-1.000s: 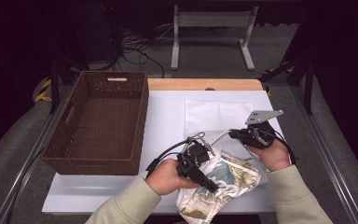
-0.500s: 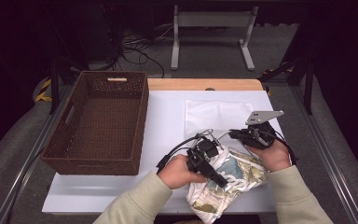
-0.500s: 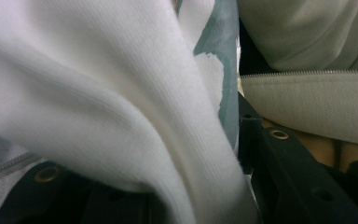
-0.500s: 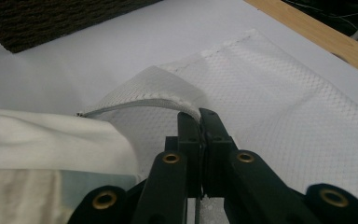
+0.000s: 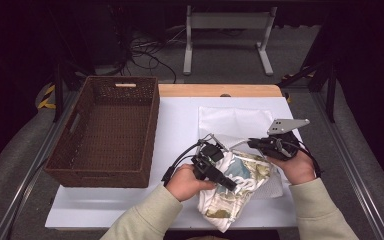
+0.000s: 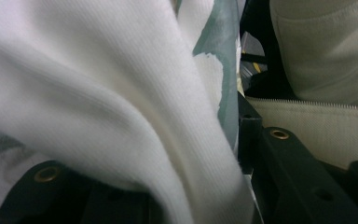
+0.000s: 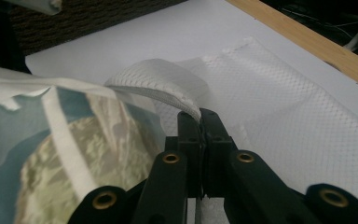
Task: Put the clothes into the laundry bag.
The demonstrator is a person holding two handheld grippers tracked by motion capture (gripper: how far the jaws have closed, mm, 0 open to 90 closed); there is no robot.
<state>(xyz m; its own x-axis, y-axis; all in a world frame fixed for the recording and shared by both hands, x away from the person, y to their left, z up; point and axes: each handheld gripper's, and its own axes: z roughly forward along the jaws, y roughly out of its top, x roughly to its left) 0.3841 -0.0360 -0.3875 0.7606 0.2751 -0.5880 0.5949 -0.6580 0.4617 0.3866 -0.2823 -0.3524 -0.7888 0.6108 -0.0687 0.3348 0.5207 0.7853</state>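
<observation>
While the white table (image 5: 180,125) carried everything, a brown wicker basket (image 5: 105,132) stood on its left part, well apart from the work. A white mesh bag (image 5: 230,122) lay flat right of centre, its opening edge raised at the near end. A printed white garment (image 5: 237,182) sat bunched at the table's near edge, between the two hands and against the bag's mouth. The left gripper (image 5: 225,181) was clamped on a fold of the garment (image 6: 121,116). The right gripper (image 7: 200,119) had its jaws together on the bag's zipped rim (image 7: 168,91), holding it lifted.
</observation>
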